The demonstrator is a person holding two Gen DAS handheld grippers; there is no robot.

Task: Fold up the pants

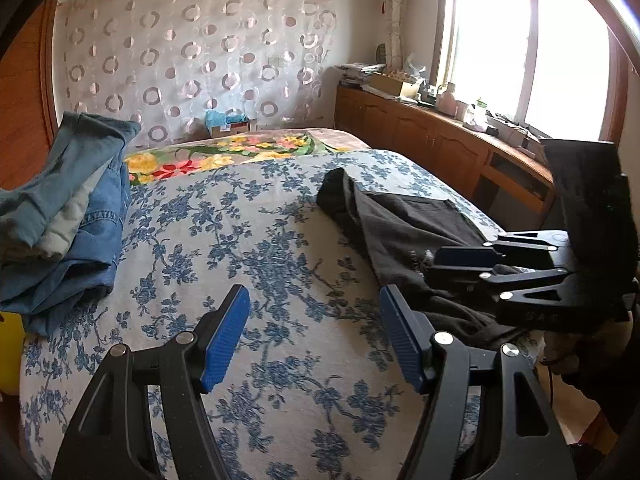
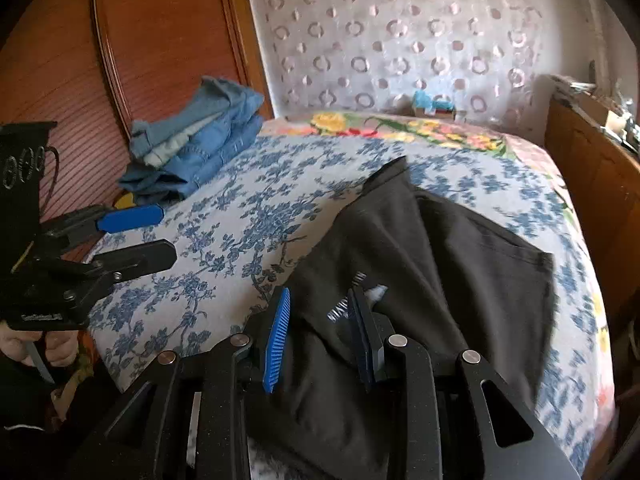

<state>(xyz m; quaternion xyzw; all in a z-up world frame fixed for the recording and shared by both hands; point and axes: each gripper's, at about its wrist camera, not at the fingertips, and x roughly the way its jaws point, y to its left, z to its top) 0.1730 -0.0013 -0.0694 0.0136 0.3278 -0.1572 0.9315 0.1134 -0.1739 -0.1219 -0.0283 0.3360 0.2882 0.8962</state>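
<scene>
Black pants point(image 2: 440, 248) lie crumpled on the right side of the bed, waistband and white label towards me; they also show in the left wrist view point(image 1: 404, 232). My right gripper point(image 2: 320, 334) hovers over the waist end, its blue pads partly apart with black fabric between them; whether they touch it is unclear. It also shows from the side in the left wrist view point(image 1: 436, 262). My left gripper point(image 1: 314, 336) is open and empty above the bedsheet, left of the pants; the right wrist view shows it at the left point(image 2: 168, 232).
The bed carries a blue-flowered sheet point(image 1: 240, 240) and a bright floral blanket point(image 1: 224, 152) at the far end. A stack of folded jeans point(image 1: 68, 208) sits at the left edge. A wooden cabinet point(image 1: 432, 136) with clutter runs under the window on the right.
</scene>
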